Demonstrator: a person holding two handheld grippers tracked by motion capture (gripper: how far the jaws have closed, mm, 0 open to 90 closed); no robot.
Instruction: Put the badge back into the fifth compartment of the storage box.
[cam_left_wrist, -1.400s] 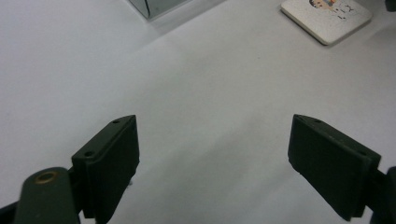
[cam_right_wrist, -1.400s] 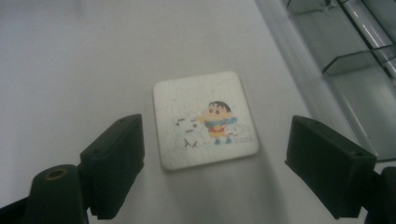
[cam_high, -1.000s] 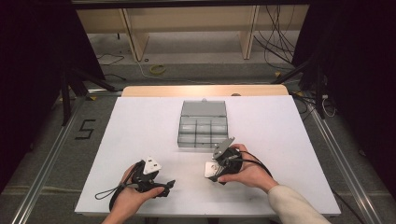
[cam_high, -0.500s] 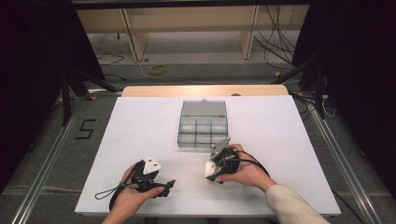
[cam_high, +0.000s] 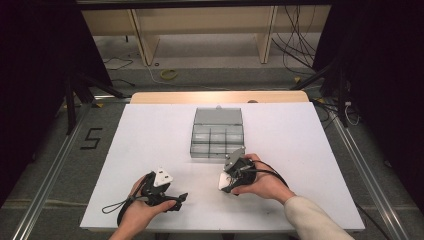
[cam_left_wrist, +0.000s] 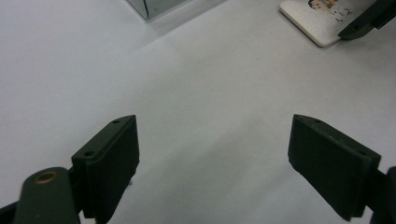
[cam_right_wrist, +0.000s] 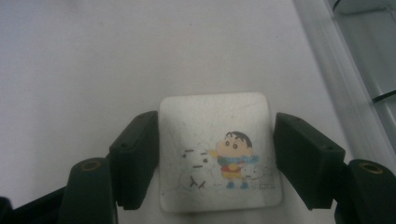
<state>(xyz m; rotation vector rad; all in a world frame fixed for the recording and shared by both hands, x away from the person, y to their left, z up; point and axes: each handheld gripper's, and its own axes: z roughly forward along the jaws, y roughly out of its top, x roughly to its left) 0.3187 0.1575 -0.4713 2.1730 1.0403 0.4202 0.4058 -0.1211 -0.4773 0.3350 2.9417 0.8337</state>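
The right hand-held gripper (cam_high: 226, 184) sits low at the centre-bottom of the high view, hand wrapped over it, tipped down to the tabletop (cam_high: 150, 135). Its jaws have just been closing around a white picture tile (cam_right_wrist: 218, 149); the left one touches its edge, the right stands just off. The left hand-held gripper (cam_left_wrist: 212, 163) lies level, jaws spread, bare tabletop between. A clear box (cam_high: 217, 134) sits just above.
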